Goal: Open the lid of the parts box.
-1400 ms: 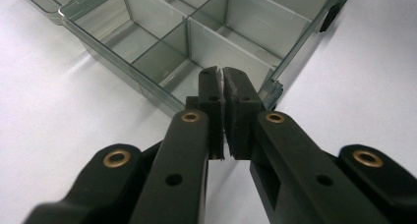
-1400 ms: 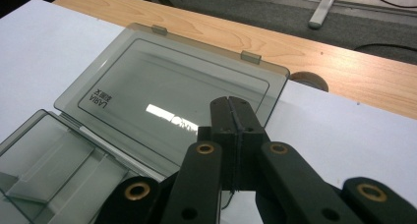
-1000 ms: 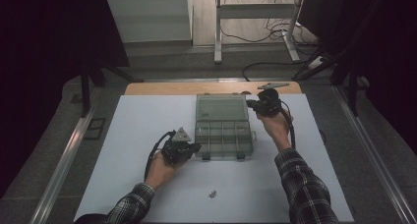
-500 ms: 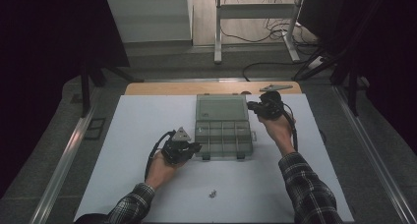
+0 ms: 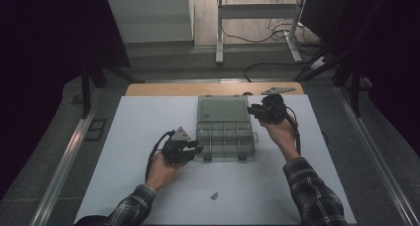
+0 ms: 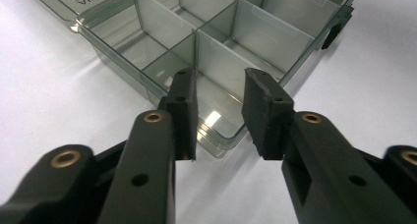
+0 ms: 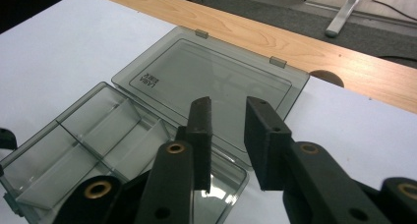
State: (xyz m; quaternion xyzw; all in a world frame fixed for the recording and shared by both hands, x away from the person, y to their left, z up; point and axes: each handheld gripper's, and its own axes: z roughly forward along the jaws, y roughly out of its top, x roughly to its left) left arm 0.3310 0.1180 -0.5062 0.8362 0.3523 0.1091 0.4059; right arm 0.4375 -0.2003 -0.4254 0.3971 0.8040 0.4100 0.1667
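Both hand-held grippers, left (image 5: pixel 197 148) and right (image 5: pixel 250 109), have jaws just opening, nothing between.

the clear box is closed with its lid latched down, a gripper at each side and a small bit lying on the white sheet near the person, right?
Not quite: the clear box lies open, its lid folded flat behind the compartments, as the right gripper view shows. The left gripper, the right gripper and the small bit are as you say.
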